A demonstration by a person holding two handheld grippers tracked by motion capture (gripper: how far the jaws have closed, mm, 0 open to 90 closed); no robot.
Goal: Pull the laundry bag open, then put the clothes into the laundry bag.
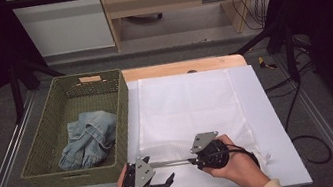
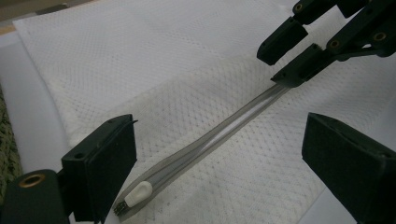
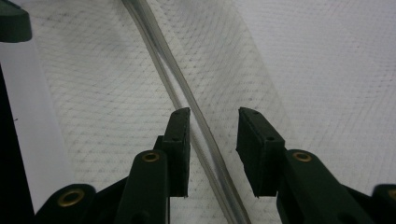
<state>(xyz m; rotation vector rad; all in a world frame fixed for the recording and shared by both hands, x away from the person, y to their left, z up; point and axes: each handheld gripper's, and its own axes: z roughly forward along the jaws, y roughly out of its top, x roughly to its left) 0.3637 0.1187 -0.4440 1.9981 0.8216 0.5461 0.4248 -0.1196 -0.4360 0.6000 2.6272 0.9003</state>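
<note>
Mesh laundry bag (image 1: pixel 187 110) lies flat on the white table (image 1: pixel 270 122) beside the green basket (image 1: pixel 48 158), its zipper strip (image 2: pixel 224 133) running between my right gripper (image 3: pixel 212 140), jaws astride it with gaps either side, and my left gripper (image 2: pixel 219 158), jaws spread wide around the pull tab (image 2: pixel 137 193).

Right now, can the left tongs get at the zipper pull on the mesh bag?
Probably yes. The zipper pull lies bare on the mesh bag just inside the open left tongs, beside one jaw. The right tongs straddle the zipper farther along, clear of it.
</note>
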